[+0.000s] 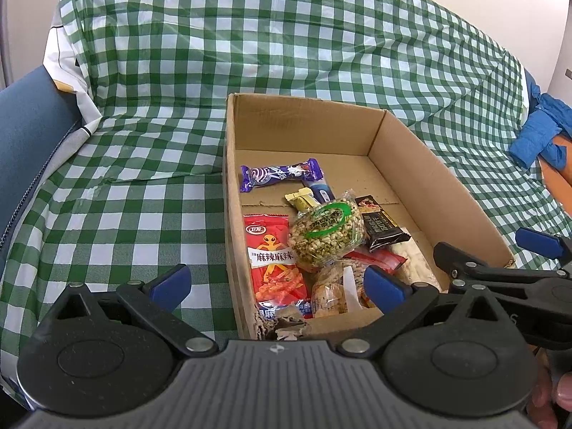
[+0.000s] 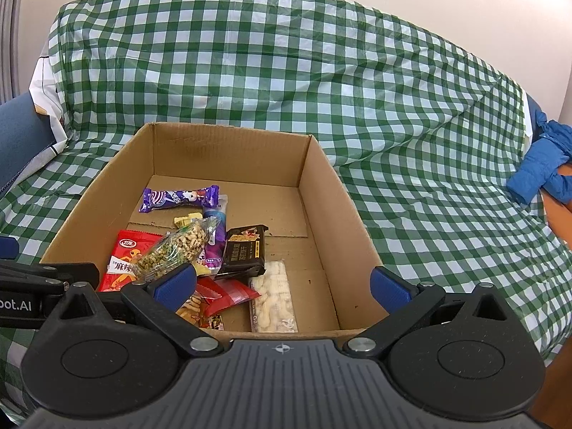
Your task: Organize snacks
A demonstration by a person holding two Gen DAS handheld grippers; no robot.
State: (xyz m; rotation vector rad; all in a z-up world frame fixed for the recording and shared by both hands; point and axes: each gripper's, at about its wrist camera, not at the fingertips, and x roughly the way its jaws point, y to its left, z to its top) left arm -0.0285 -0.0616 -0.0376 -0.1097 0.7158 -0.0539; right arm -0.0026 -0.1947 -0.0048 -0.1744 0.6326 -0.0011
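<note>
An open cardboard box (image 1: 400, 164) (image 2: 321, 193) sits on a green checked cloth. It holds several snacks: a purple bar (image 1: 282, 173) (image 2: 178, 197), a red spicy packet (image 1: 273, 257) (image 2: 123, 261), a clear puffed-grain pack (image 1: 327, 234) (image 2: 175, 250), a black packet (image 1: 382, 227) (image 2: 245, 250) and a clear white-cracker pack (image 2: 273, 296). My left gripper (image 1: 277, 282) is open and empty above the box's near left corner. My right gripper (image 2: 282, 284) is open and empty above the box's near edge; it also shows in the left wrist view (image 1: 493, 257).
The green checked cloth (image 1: 143, 178) (image 2: 429, 178) covers a sofa seat and back. A blue garment (image 1: 540, 136) (image 2: 540, 164) lies at the right. A blue cushion (image 1: 32, 136) is at the left.
</note>
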